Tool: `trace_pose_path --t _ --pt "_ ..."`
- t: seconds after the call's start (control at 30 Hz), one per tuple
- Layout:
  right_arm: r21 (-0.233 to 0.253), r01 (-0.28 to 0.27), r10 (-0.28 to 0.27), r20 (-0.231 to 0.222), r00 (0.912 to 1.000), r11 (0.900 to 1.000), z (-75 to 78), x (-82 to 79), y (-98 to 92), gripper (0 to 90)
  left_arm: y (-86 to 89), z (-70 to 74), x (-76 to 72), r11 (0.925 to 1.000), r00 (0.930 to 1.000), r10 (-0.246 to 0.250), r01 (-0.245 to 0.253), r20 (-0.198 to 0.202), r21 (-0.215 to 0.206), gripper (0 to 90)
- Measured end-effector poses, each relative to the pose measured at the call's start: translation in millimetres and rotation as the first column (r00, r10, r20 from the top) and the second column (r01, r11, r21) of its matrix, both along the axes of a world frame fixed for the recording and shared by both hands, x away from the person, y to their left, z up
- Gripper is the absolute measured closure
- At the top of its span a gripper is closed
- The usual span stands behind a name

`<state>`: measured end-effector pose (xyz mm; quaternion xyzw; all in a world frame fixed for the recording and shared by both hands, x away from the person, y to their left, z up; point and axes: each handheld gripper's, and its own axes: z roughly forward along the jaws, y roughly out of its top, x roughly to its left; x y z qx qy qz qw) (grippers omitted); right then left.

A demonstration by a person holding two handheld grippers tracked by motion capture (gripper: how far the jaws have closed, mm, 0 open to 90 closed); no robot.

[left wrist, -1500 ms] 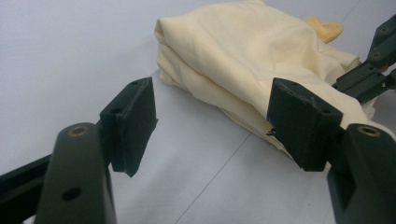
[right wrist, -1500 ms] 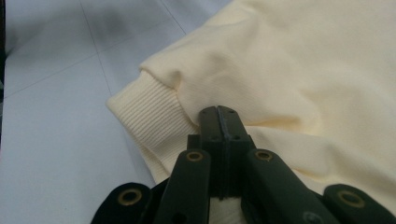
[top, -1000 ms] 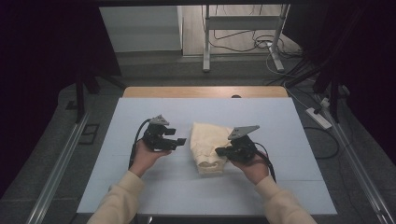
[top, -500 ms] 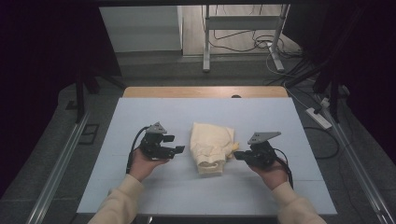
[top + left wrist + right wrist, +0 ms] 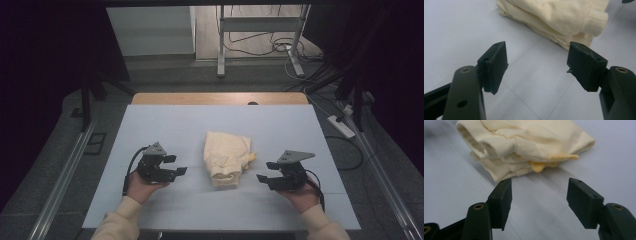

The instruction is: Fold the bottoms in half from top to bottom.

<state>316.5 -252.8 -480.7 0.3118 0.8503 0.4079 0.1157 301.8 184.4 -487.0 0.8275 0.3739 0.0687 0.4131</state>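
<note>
The cloth [image 5: 226, 158] lies near the middle of the table [image 5: 165, 125]. The left gripper [image 5: 176, 165] sits at its nine o'clock, a gap between them, jaws facing it. The right gripper [image 5: 265, 171] sits at about four o'clock, also apart. Past the far edge, at twelve, stands a stand [image 5: 260, 30].

The folded cloth [image 5: 226, 157] looks soft, matt cream cotton, lying on the table [image 5: 165, 125] with its smooth, pale, faintly sheened top.
</note>
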Motion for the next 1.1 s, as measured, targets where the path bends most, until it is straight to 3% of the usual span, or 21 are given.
trace_pose_path --t 0.37,1.1 --pt "-0.024 0.024 -0.024 -0.007 0.9997 0.999 -6.2 -8.5 -28.9 36.1 12.4 -4.2 -19.4 1.0 0.9999 0.009 -0.009 -0.006 0.004 31.6" --pt "-0.054 0.018 -0.018 -0.014 0.9997 0.998 -9.2 -7.7 -27.1 34.7 19.3 -6.5 -24.9 0.9999 0.9998 0.014 -0.014 -0.013 -0.002 31.4"
